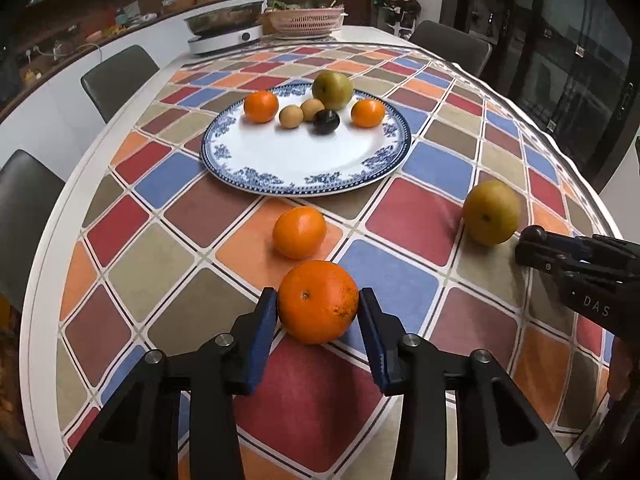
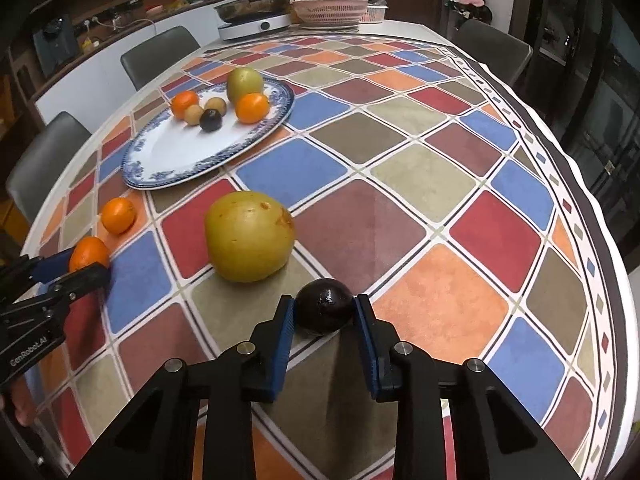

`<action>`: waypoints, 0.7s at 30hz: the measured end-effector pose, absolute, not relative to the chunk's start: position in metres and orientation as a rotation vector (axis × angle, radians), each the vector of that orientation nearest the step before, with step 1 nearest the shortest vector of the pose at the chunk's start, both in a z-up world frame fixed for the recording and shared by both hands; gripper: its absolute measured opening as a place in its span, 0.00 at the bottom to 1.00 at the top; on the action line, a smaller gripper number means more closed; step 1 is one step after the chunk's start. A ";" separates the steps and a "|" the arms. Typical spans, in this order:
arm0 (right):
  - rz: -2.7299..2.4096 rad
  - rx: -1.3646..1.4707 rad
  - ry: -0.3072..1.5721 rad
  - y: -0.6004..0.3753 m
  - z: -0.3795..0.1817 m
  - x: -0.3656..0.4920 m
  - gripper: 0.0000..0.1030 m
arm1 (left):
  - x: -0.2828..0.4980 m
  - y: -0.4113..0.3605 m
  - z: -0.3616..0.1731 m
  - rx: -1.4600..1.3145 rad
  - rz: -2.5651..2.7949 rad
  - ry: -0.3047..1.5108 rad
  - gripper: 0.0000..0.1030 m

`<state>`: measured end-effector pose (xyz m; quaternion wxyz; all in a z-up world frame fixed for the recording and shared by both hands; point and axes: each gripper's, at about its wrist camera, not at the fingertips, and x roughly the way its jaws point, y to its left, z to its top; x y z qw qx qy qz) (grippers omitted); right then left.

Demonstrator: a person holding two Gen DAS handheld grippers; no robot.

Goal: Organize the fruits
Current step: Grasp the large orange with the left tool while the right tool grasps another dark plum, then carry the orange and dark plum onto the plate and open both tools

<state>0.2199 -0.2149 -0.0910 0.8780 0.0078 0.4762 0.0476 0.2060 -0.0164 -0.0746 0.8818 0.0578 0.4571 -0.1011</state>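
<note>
My left gripper (image 1: pixel 319 304) is shut on a large orange (image 1: pixel 318 302) that rests on the checkered tablecloth; it also shows in the right wrist view (image 2: pixel 89 254). My right gripper (image 2: pixel 324 312) is shut on a dark plum (image 2: pixel 325 306) on the cloth. A yellow-green pear (image 2: pixel 249 237) lies just ahead-left of it, also seen in the left wrist view (image 1: pixel 491 213). A smaller orange (image 1: pixel 299 232) lies loose between the large orange and the plate. The blue-rimmed white plate (image 1: pixel 304 168) holds two oranges, a pear, two small brown fruits and a dark plum.
An electric cooker (image 1: pixel 226 30) and a pink basket (image 1: pixel 306 20) stand at the table's far end. Grey chairs (image 1: pixel 118 78) line the left side and far right. The table edge curves close on the right (image 2: pixel 600 240).
</note>
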 end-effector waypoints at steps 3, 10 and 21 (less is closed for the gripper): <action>0.111 0.017 0.973 -0.214 -0.083 0.216 0.30 | 0.202 -0.016 -0.067 0.118 -0.211 0.934 0.39; 0.152 0.014 0.916 -0.206 -0.059 0.206 0.30 | 0.192 -0.014 -0.045 0.110 -0.221 0.883 0.39; 0.229 0.015 0.829 -0.194 -0.020 0.193 0.30 | 0.177 -0.007 -0.005 0.111 -0.223 0.781 0.39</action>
